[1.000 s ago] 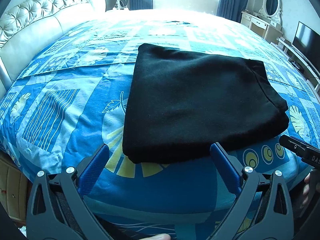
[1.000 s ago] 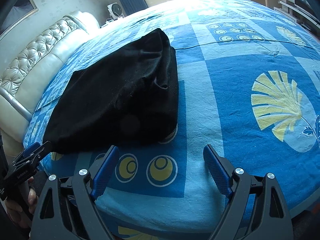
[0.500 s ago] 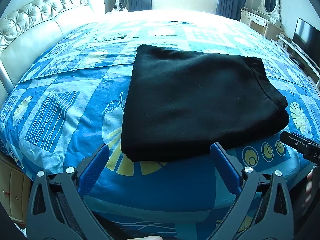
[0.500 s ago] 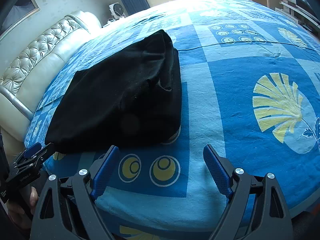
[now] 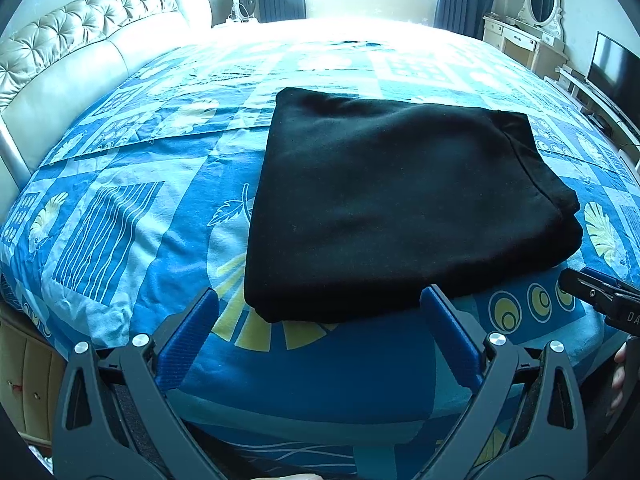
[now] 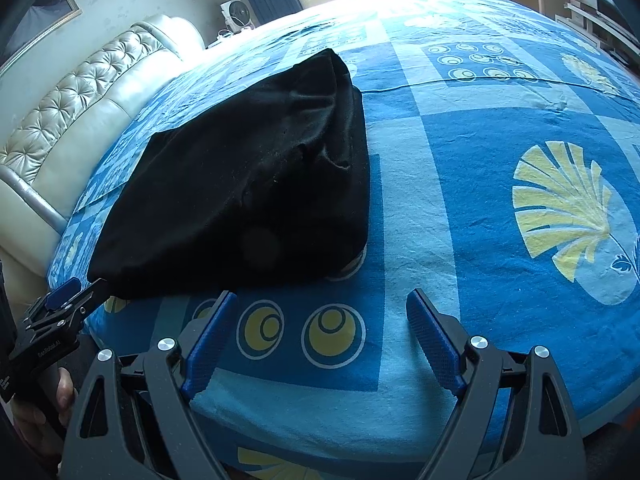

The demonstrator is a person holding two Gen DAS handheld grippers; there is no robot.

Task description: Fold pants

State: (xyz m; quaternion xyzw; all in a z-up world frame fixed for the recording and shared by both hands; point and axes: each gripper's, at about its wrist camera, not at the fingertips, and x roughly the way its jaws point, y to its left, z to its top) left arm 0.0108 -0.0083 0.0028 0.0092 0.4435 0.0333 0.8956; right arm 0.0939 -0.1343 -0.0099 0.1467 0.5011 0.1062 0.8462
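The black pants [image 5: 400,200] lie folded into a thick rectangle on the blue patterned bedspread [image 5: 140,208]. They also show in the right wrist view [image 6: 256,184], left of centre. My left gripper [image 5: 320,308] is open and empty, just short of the fold's near edge. My right gripper [image 6: 320,308] is open and empty over bare bedspread, right of the pants' near corner. The right gripper's tip shows at the right edge of the left wrist view [image 5: 600,296]. The left gripper shows at the lower left of the right wrist view [image 6: 60,312].
A tufted cream headboard [image 5: 80,52] runs along the left side. A white dresser with an oval mirror [image 5: 532,32] and a TV [image 5: 616,72] stand at the far right. A fan [image 5: 244,0] stands by the window. The bed's near edge is just below both grippers.
Both grippers have drawn back and risen slightly from the pants. The pants have not moved. Both stay open.
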